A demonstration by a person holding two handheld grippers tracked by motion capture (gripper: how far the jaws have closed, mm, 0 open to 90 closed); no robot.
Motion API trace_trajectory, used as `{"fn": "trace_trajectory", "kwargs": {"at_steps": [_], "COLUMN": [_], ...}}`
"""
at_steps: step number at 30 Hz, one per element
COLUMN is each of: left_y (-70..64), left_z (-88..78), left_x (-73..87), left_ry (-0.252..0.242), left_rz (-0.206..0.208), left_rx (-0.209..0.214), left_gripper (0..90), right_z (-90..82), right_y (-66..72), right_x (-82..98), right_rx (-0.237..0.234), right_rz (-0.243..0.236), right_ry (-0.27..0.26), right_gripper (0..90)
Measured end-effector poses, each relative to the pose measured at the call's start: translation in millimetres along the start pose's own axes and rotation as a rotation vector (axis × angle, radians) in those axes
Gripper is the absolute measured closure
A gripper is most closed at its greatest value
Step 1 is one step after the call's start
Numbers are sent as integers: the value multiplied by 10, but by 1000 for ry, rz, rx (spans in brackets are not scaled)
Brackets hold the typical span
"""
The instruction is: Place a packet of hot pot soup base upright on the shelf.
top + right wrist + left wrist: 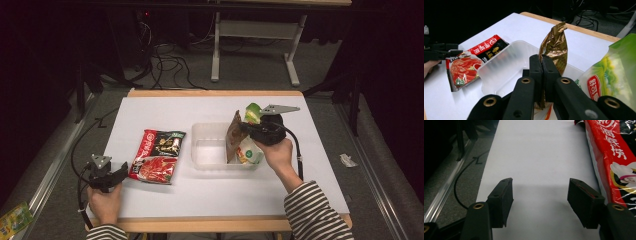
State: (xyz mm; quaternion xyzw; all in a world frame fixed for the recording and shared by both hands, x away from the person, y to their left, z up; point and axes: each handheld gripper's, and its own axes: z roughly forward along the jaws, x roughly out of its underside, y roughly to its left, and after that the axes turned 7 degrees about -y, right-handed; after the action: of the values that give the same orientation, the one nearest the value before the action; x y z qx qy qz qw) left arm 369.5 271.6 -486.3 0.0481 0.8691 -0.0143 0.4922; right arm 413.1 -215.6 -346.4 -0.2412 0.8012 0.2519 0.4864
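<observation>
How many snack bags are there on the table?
3. A red bag lies flat on the table left of the clear tub. A brown bag stands in the tub, pinched by the right claw. A green-and-white bag leans beside it. More could hide behind them.

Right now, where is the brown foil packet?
In the high view the brown foil packet stands upright in the clear tub, right of centre, pinched by the right gripper beside a green-white bag.

Black-and-white striped sleeve [315, 212] at lower right of the high view; matt black two-jaw grippers [107, 176] with brass-ringed screw holes, grey three-cornered top plates [280, 108], trailing black cables [296, 145].
</observation>
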Motion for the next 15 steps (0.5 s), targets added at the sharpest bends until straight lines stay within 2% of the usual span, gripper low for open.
{"fn": "trace_trajectory", "kwargs": {"at_steps": [2,3,6,7,9,12,15], "left_y": [3,7,-2,2,8,-3,14], "left_z": [2,5,-7,-3,16,2,10], "left_x": [-1,-3,1,0,-8,-4,-6], "left_ry": [4,9,-3,2,23,9,16], "left_rz": [0,-1,4,1,-4,10,-9], "left_rx": [-1,1,-5,-5,-1,-1,6], "left_gripper": [376,376,378,381,381,381,385], "right_z": [4,-5,-91,-112,-147,-228,-274], "right_y": [-17,-30,-90,-103,-105,-84,-61], "right_x": [3,0,30,41,54,63,87], "right_rx": [-9,-12,-32,-29,-8,3,26], "right_rz": [12,26,72,74,61,36,1], "right_ry": [-6,-11,-81,-80,-66,-108,-141], "right_gripper": [860,809,767,750,688,624,587]}}
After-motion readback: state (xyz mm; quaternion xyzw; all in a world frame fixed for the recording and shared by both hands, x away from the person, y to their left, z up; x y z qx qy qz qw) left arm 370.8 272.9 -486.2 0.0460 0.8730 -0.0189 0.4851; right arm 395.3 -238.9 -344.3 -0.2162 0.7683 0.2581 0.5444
